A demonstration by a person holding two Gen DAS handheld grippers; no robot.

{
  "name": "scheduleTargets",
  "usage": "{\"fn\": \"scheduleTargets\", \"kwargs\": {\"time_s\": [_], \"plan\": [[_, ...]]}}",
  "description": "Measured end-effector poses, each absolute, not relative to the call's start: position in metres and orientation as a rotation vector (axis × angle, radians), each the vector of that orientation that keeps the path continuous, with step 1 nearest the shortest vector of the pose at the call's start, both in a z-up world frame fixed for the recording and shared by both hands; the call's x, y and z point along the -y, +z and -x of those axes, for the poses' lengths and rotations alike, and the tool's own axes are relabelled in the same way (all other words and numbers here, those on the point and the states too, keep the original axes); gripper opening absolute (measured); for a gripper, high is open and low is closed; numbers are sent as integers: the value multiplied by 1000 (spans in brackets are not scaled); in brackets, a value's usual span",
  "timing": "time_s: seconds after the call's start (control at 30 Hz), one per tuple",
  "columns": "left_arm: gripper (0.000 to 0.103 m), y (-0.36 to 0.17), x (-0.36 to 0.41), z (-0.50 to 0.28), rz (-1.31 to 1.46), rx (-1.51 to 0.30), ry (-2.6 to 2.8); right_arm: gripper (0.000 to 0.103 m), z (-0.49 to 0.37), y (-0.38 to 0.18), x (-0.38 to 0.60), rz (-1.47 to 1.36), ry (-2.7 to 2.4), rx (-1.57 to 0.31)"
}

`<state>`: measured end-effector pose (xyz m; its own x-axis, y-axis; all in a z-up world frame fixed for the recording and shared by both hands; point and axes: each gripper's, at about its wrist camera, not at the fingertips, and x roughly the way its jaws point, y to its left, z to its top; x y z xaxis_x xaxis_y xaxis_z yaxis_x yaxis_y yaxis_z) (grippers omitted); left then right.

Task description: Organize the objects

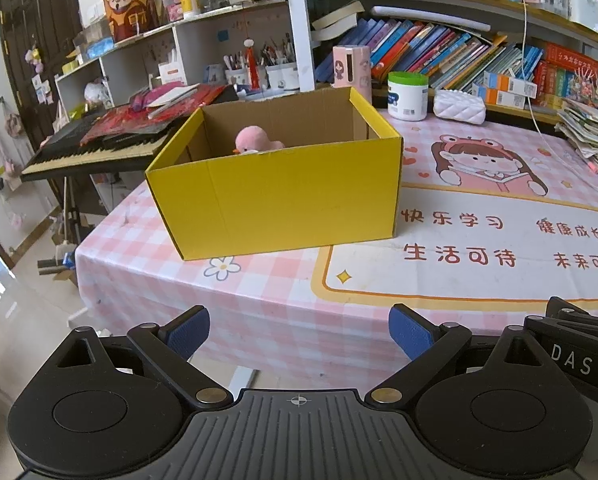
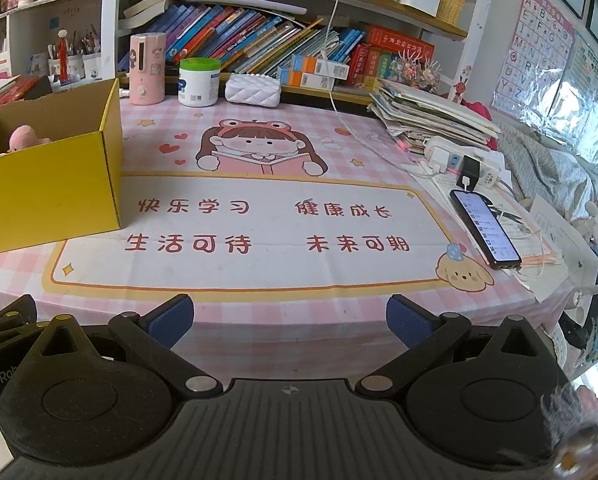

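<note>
A yellow cardboard box [image 1: 283, 196] stands open on the pink checked tablecloth [image 1: 259, 292], at the table's left side. Inside it a pink plush toy [image 1: 255, 141] pokes above the front wall. In the right wrist view the same box [image 2: 47, 192] is at the left edge, with the plush toy [image 2: 25, 137] inside. My left gripper [image 1: 299, 334] is open over the table's near edge, in front of the box, with nothing between its blue pads. My right gripper [image 2: 290, 320] is also open and holds nothing, above the near edge of the printed cloth.
At the back of the table stand a pink dispenser [image 2: 147, 69], a green-lidded white jar [image 2: 199, 82] and a white quilted pouch [image 2: 253, 89]. A book stack [image 2: 431, 114], power strip [image 2: 463, 160] and charging phone [image 2: 485, 229] crowd the right side. A keyboard piano [image 1: 95, 148] lies left of the table.
</note>
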<state>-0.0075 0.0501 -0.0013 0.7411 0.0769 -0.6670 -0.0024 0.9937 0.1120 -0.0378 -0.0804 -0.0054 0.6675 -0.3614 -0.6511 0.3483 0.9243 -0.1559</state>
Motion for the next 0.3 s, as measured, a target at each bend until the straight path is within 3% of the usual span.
{"fn": "scheduleTargets", "kwargs": {"time_s": [0.3], "plan": [[98, -2, -52, 8, -104, -736, 46, 103, 37, -7, 80, 15, -397, -741]]}}
